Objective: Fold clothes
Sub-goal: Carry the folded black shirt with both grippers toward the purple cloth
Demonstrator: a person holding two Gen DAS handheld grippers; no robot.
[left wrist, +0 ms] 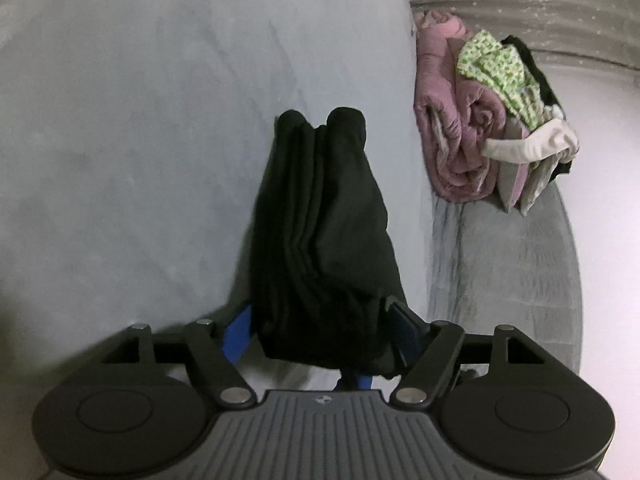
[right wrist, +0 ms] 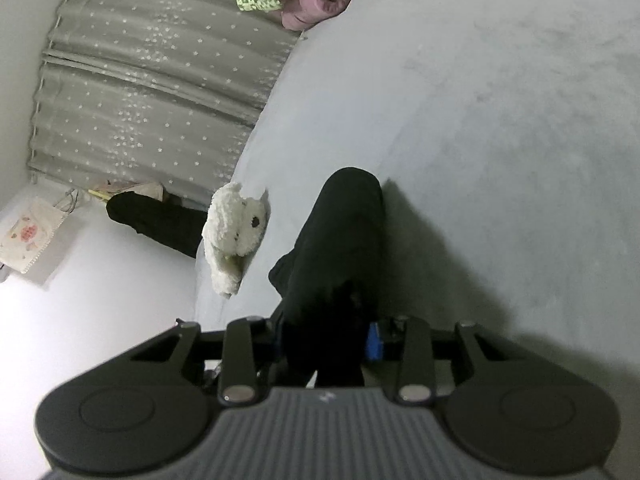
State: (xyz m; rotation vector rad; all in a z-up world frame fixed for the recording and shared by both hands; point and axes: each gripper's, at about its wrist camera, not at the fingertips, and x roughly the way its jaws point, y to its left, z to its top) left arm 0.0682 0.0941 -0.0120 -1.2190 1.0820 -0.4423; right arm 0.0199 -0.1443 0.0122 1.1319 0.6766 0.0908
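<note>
No readable writing appears anywhere. In the left wrist view, a folded black garment (left wrist: 324,240) lies on a pale grey bed (left wrist: 140,140), its long axis running straight away from the left gripper (left wrist: 320,332), whose blue-padded fingers stand apart on either side of its near end. A pile of clothes (left wrist: 492,120) sits to the right. In the right wrist view, a white plush toy (right wrist: 236,232) lies left of the garment; the right gripper (right wrist: 324,336) is clamped on the black cloth.

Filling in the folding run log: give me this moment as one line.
stage: folding | left gripper: black garment between jaws, grip unclear | right gripper: shut on black garment | surface: grey bed
</note>
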